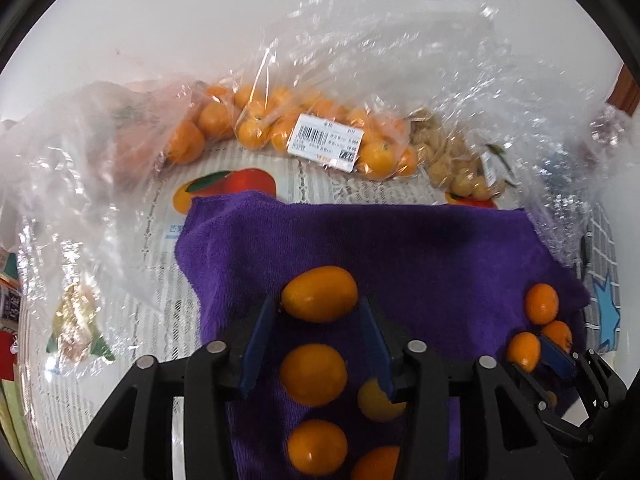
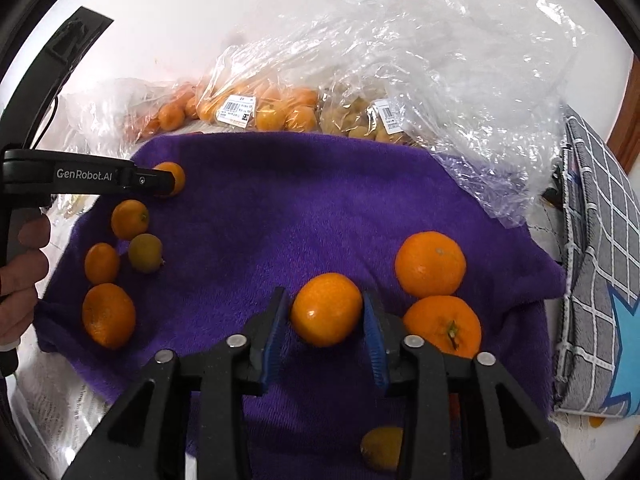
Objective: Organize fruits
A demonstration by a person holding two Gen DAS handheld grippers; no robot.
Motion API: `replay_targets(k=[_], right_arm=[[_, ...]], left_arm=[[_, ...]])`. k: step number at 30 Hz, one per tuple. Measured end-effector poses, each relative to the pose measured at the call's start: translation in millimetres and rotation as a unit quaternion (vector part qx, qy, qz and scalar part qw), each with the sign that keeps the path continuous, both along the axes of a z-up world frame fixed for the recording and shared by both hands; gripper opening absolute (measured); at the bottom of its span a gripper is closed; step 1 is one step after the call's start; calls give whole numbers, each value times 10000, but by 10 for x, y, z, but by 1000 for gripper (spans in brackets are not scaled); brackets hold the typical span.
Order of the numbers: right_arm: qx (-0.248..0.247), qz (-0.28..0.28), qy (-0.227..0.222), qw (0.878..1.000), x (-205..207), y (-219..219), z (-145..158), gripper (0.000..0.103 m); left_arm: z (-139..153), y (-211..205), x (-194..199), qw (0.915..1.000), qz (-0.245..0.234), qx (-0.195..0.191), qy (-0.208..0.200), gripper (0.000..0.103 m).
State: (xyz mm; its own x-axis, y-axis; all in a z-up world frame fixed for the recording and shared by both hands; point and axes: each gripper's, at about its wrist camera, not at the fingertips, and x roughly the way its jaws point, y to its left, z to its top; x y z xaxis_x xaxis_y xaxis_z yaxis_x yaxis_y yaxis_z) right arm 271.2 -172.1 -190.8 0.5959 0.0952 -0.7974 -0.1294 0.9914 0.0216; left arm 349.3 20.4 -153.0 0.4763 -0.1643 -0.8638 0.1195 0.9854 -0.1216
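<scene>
Left wrist view: the left gripper (image 1: 318, 320) stands part open around a kumquat (image 1: 319, 294) lying on the purple towel (image 1: 420, 248); small gaps show beside both pads. More kumquats lie below it.

Right wrist view: the right gripper (image 2: 326, 320) stands part open around a small mandarin (image 2: 326, 309) on the towel, pads just clear of it. Two larger mandarins (image 2: 430, 263) sit just right.

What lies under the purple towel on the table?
Around the purple towel, printed paper with fruit pictures and text shows at the far and left edges, seemingly running beneath it. What sits directly under the towel's middle is covered, so it cannot be seen.
</scene>
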Motion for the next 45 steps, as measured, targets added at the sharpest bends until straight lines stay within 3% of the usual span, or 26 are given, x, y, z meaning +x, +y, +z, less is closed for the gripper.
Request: replay_targets(k=[1,6,13,24,28,31,34,45], right_arm=[[4,-23,-21,10000,-31,-4,35,52],[-58,-247,-253,9994,-258,-28,350,66],[-137,-536,-515,9971,-726,-169,942,67],[-337,-917,-709,9927,-1583,-455,1534,68],[-500,-1119,-893,9884,-1894,-564,1661,90],[-473,-1152,-1037,9868,-2116,-638,1735,97],[-546,-1177,-1044,9860,-2309,-658,1787,100],[-487,-1362,-1091,9835,-2744,-689,1905,101]], left_arm=[[65,6,-50,10000,-5,-6,-70,49],[411,25,-386,9991,-52,76,-409,55],[850,137,-1076,9961,127,63,-876,65],[1163,152,-2162,9933,86,130,-1145,74],[1299,107,-2515,9897,122,174,-1416,83],[1359,62,-2740,9871,129,201,-1584,89],[1414,8,-2940,9844,121,218,-1741,95],[1458,-124,-3166,9843,124,190,-1751,95]])
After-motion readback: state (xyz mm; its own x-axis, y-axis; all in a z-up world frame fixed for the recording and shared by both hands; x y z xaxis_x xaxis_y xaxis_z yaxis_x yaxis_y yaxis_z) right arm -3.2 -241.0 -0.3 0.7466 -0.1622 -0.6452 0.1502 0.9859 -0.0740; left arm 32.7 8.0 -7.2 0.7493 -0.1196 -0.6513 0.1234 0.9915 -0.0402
